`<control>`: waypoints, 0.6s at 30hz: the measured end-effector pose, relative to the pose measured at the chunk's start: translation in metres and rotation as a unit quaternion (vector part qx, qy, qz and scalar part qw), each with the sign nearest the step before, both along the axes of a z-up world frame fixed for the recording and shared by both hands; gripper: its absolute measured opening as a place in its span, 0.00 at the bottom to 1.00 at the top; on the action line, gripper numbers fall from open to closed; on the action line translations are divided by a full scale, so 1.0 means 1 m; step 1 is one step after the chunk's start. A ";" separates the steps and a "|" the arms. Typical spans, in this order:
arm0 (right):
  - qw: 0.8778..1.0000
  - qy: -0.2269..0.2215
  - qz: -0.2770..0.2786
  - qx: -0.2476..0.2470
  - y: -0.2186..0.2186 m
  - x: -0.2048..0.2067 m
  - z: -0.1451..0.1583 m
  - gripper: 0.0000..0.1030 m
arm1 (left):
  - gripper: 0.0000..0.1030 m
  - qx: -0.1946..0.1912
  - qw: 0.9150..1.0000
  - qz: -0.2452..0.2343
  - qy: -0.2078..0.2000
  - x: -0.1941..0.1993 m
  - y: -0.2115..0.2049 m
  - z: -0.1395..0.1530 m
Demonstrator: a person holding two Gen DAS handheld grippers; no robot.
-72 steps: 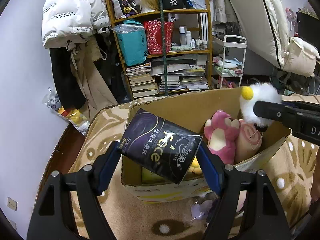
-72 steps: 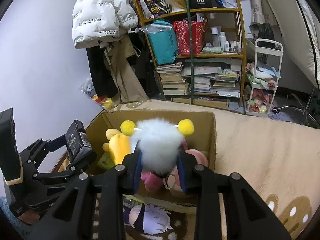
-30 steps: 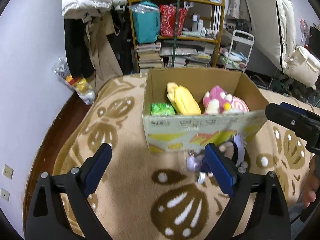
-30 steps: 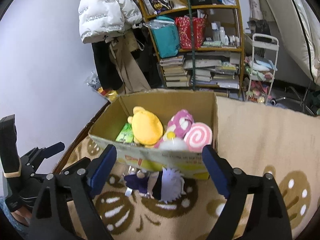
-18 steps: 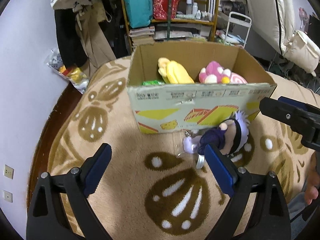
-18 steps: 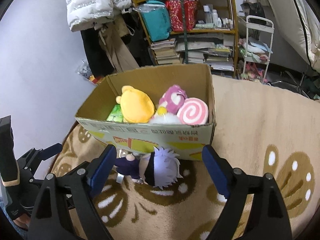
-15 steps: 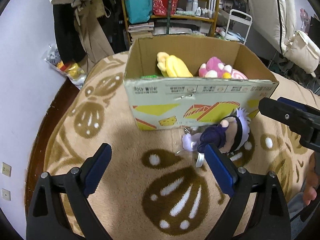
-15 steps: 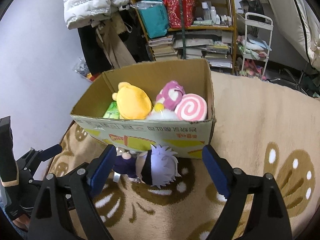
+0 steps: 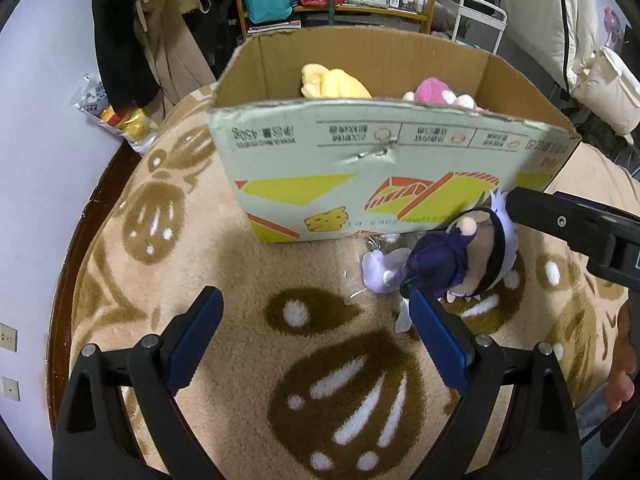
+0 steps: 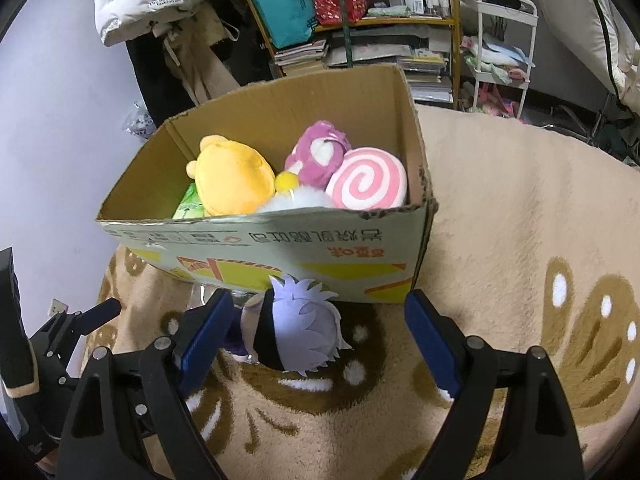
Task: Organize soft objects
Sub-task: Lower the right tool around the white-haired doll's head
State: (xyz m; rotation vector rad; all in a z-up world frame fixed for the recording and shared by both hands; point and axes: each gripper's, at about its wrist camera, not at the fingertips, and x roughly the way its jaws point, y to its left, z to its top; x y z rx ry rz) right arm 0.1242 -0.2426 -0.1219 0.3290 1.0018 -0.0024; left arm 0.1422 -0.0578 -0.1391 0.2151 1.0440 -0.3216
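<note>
A cardboard box (image 10: 280, 244) stands on the beige rug and holds a yellow plush (image 10: 232, 180), a pink-purple plush (image 10: 320, 156), a pink swirl plush (image 10: 366, 184) and a white fluffy toy (image 10: 300, 200). A white-haired doll in dark clothes (image 10: 296, 332) lies on the rug against the box front; it also shows in the left wrist view (image 9: 452, 256). My right gripper (image 10: 316, 332) is open, low over the doll, jaws on either side of it. My left gripper (image 9: 316, 336) is open and empty over the rug, left of the doll.
The patterned rug (image 9: 340, 380) covers a round surface with a dark edge (image 9: 64, 280). Behind the box stand a crowded bookshelf (image 10: 360, 20), hanging coats (image 10: 152, 8) and a white cart (image 10: 500, 40). The box front wall (image 9: 360, 184) stands close ahead.
Both grippers let go of their items into the box, opened and drew back. They then dropped lower and moved closer to the doll in front of the box.
</note>
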 end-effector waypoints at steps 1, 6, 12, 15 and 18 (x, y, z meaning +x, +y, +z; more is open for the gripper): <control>1.000 0.003 0.000 -0.001 0.001 0.001 -0.002 0.89 | 0.90 0.000 1.000 -0.001 0.002 0.001 0.000 -0.002; 1.000 0.015 0.003 -0.003 0.004 0.007 -0.010 0.89 | 0.90 0.003 1.000 -0.004 0.013 0.004 -0.004 -0.011; 1.000 0.020 0.012 0.019 0.005 0.012 -0.016 0.89 | 0.90 -0.002 1.000 -0.007 0.023 0.007 -0.005 -0.016; 1.000 0.024 0.013 0.015 0.007 0.013 -0.020 0.83 | 0.90 -0.007 0.999 -0.009 0.030 0.009 -0.005 -0.020; 1.000 0.024 0.012 0.013 0.008 0.014 -0.021 0.74 | 0.90 -0.015 0.999 -0.010 0.038 0.009 -0.008 -0.024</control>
